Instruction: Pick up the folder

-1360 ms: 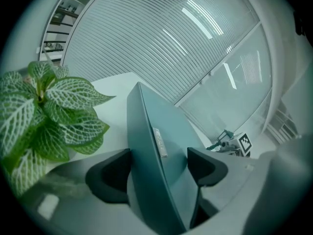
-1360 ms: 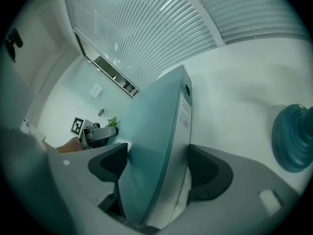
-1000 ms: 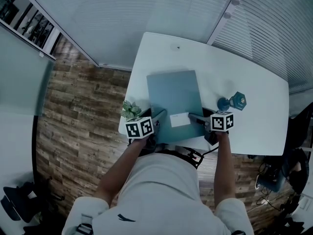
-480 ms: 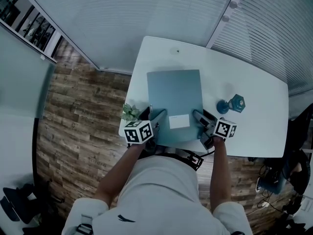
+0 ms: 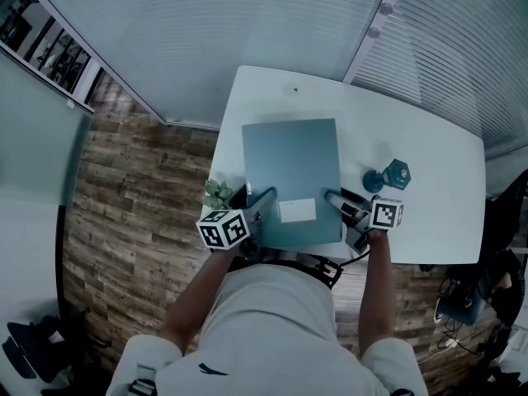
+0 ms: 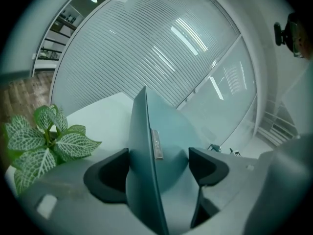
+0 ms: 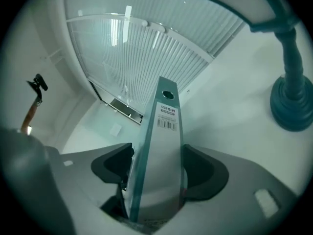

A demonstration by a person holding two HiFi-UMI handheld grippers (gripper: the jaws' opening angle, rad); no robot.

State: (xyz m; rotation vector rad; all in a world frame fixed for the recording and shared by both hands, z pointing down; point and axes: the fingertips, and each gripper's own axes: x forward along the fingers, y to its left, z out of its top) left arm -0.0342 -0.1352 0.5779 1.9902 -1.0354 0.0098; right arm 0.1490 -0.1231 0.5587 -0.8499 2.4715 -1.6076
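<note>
The teal folder (image 5: 290, 167) with a white label lies lengthwise over the near part of the white table (image 5: 421, 151). My left gripper (image 5: 264, 200) grips its near left edge. My right gripper (image 5: 333, 199) grips its near right edge. In the left gripper view the folder (image 6: 171, 146) stands edge-on between the two dark pads of the left gripper (image 6: 159, 168). In the right gripper view its barcoded spine (image 7: 165, 131) fills the gap of the right gripper (image 7: 159, 173), whose jaws have just been opening slightly while both pads still touch the spine.
A small potted plant (image 5: 218, 193) sits at the table's near left corner, close to my left gripper, its leaves (image 6: 46, 136) filling the left gripper view's left. A teal stand (image 5: 386, 176) rests right of the folder. Blinds line the far walls.
Both grippers have risen with the folder's near end, and the folder looks larger and closer in the head view. The right gripper has rolled a little.
</note>
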